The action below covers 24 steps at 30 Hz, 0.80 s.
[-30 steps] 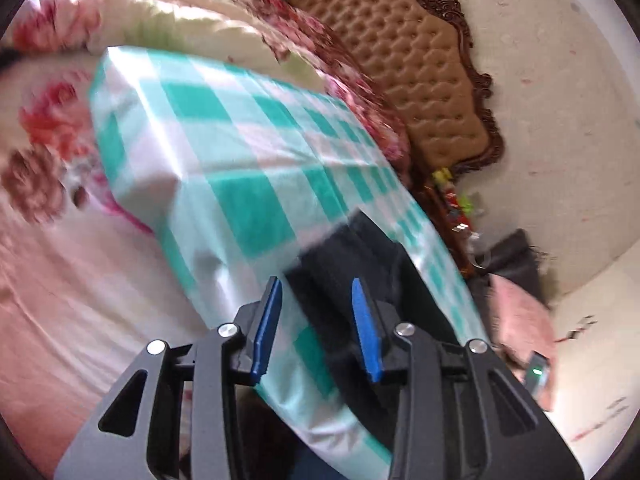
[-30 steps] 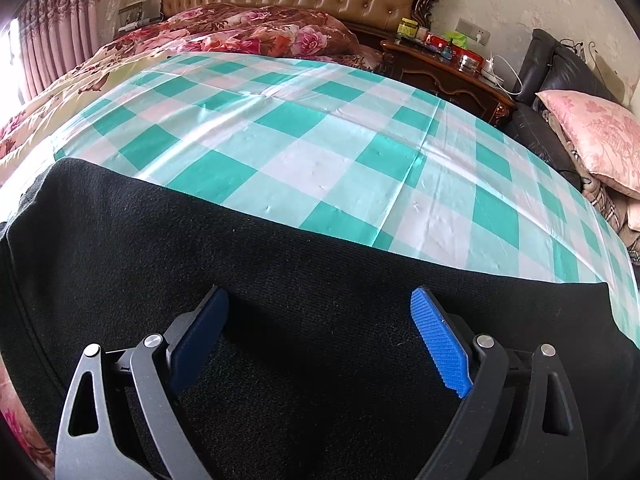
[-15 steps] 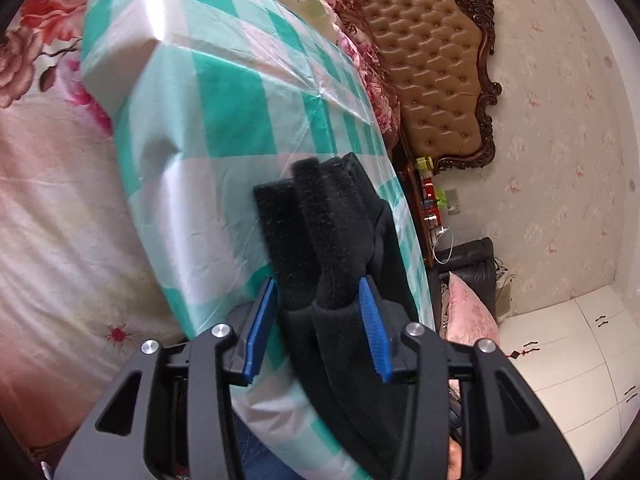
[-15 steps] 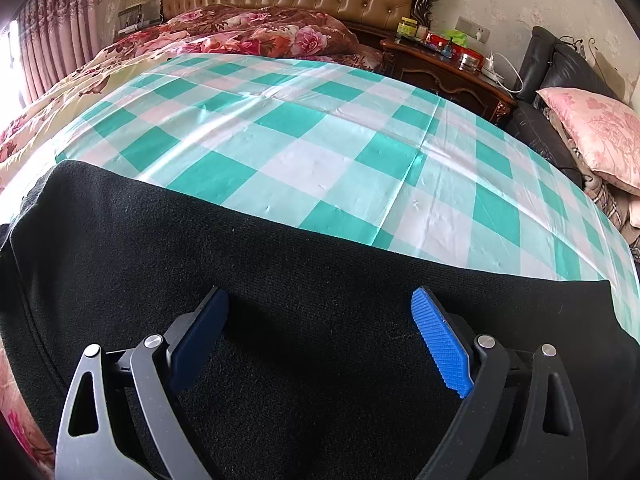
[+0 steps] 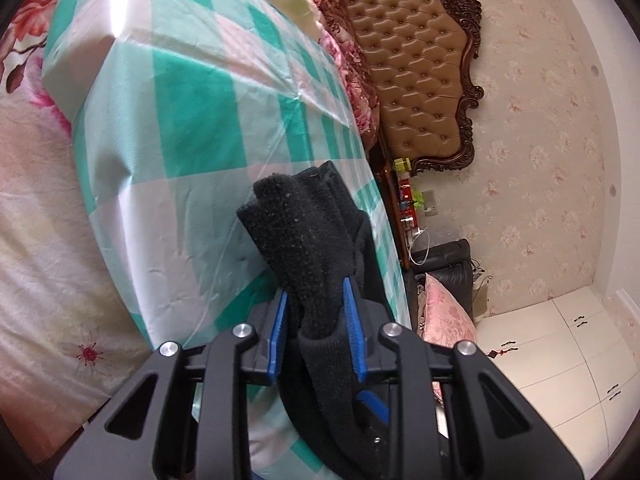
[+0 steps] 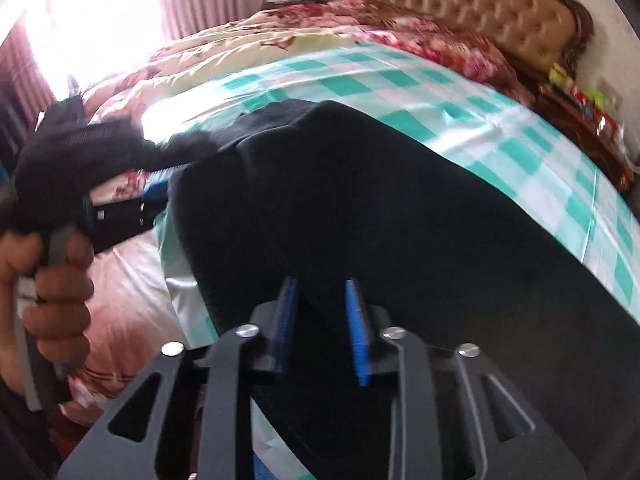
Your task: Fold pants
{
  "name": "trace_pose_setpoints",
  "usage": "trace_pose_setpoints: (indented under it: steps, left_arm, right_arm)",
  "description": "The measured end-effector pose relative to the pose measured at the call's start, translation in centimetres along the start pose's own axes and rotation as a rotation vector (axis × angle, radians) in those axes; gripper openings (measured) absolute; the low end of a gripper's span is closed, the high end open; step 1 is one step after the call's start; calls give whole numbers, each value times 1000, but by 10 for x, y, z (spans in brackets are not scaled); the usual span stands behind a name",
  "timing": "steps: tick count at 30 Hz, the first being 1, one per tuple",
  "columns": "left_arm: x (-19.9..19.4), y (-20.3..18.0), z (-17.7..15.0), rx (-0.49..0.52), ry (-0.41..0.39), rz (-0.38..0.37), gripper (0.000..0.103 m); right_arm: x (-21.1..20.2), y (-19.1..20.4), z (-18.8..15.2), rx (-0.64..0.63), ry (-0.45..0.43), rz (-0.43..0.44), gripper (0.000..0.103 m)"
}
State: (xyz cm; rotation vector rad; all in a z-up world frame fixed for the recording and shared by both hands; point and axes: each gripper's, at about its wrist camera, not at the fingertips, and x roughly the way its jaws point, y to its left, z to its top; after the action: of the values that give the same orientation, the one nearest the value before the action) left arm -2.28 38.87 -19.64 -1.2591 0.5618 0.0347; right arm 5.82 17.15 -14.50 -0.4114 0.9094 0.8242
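**Op:** Both my grippers have closed since a second ago: the right gripper (image 6: 320,322), which stood wide over the flat cloth, now pinches a fold of the black pants (image 6: 400,220), and the left gripper (image 5: 314,330) clamps a bunched, ribbed end of the pants (image 5: 304,240).

**Obs:** Where do the pants lie?

**Op:** On the green-checked sheet (image 5: 180,120), near its front edge. That sheet covers the bed; its left corner drops onto the floral quilt (image 5: 36,240). Beyond the pants toward the headboard (image 5: 416,80) the sheet is bare, open room.

**Obs:** What does one view give that the other lacks?

**Op:** My right camera shows the spread of the pants, the bright curtained window (image 6: 92,12), and my left hand (image 6: 52,280) gripping the other tool's handle at the sheet's left edge. It's blurred. My left camera shows the white floor tiles (image 5: 560,356) and pink cushion (image 5: 448,312) right of the sheet.

**Obs:** Any writing?

**Op:** Items on the nightstand (image 6: 580,120) are too small to read.
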Motion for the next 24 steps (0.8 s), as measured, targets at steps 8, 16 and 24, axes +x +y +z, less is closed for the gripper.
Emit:
trace_pose_setpoints:
  steps: [8, 16, 24]
  left_arm:
    - [8, -2, 9, -14, -1, 44, 31]
    - [0, -25, 17, 85, -8, 69, 14]
    - [1, -39, 16, 125, -14, 82, 13]
  right_arm:
    - [-10, 0, -2, 29, 0, 43, 21]
    - [-30, 27, -8, -31, -43, 46, 44]
    - [-19, 25, -15, -15, 6, 44, 30]
